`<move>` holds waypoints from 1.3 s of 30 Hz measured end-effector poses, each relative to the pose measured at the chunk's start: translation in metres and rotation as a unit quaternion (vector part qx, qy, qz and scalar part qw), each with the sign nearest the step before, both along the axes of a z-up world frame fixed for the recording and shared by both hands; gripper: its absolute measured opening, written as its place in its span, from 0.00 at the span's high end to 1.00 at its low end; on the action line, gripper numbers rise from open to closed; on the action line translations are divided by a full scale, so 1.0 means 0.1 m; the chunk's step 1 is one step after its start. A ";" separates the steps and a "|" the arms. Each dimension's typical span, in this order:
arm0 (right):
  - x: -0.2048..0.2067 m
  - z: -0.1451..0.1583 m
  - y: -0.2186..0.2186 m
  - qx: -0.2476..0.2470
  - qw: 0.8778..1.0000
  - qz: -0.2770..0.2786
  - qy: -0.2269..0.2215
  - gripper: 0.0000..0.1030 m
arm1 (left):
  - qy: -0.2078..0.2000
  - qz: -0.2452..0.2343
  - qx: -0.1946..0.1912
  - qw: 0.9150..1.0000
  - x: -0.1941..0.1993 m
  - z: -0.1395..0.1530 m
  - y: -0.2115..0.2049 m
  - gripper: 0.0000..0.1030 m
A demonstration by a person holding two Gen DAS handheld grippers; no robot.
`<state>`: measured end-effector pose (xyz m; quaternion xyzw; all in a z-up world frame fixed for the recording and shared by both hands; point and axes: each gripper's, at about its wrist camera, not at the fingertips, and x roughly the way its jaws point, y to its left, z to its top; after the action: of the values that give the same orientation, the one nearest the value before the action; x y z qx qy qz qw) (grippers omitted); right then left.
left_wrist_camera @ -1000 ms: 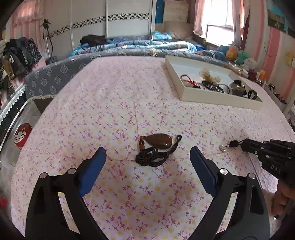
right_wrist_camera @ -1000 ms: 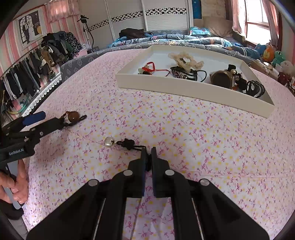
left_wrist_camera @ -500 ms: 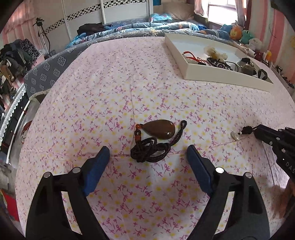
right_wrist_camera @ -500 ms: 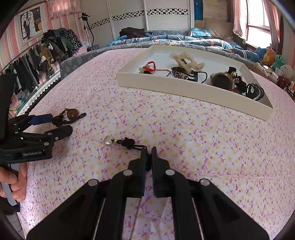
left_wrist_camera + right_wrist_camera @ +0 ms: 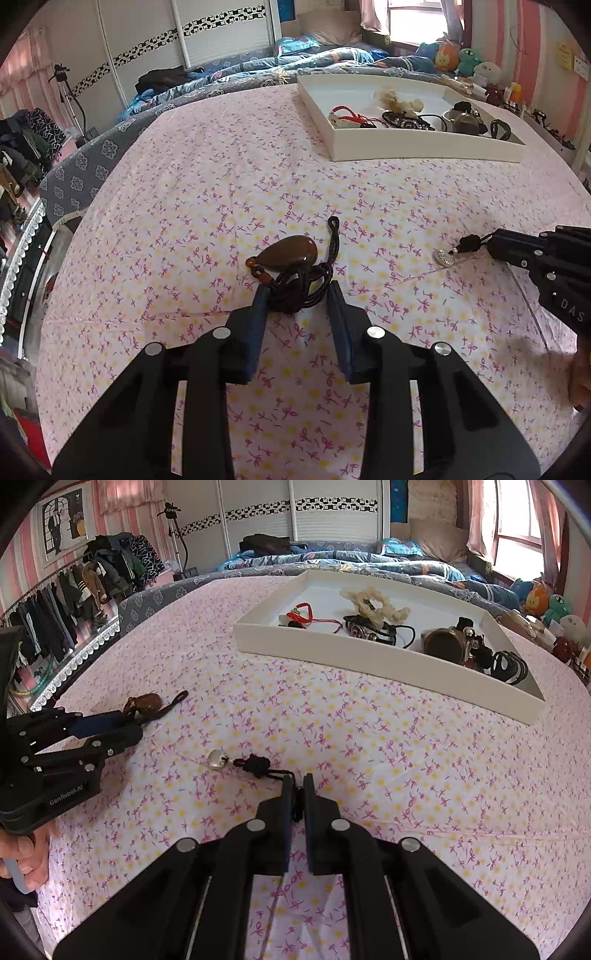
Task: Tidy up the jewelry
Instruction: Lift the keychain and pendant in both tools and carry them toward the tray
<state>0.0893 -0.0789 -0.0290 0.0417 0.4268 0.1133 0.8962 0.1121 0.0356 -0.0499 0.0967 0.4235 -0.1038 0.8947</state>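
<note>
My left gripper [image 5: 297, 293] is closing around the cord [image 5: 299, 291]; I squeeze gently. Right gripper [image 5: 294, 794] fingers clamp the charm's [image 5: 218, 757] string.

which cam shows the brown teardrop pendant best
The left wrist view: the brown pendant lies whole and central, its coiled black cord between the closing left tongs. In the right wrist view the pendant is small at the left edge, partly hidden behind the left tongs.
</note>
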 end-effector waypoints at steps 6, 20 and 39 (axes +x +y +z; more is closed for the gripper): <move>-0.01 0.02 0.03 -0.010 1.000 0.002 -0.002 0.96 | -0.004 -0.010 0.002 1.000 -0.03 0.00 -0.01 0.77; 0.00 0.03 0.01 -0.006 1.000 -0.003 -0.001 0.97 | -0.017 -0.006 0.036 0.999 -0.06 0.01 -0.05 0.79; -0.04 0.06 -0.01 0.000 1.000 0.001 -0.021 0.97 | -0.017 0.004 0.005 1.000 -0.01 0.04 0.01 0.84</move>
<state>0.0849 -0.0797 -0.0226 0.0387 0.4081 0.1150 0.9048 0.1111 0.0368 -0.0457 0.1017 0.4088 -0.0966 0.9018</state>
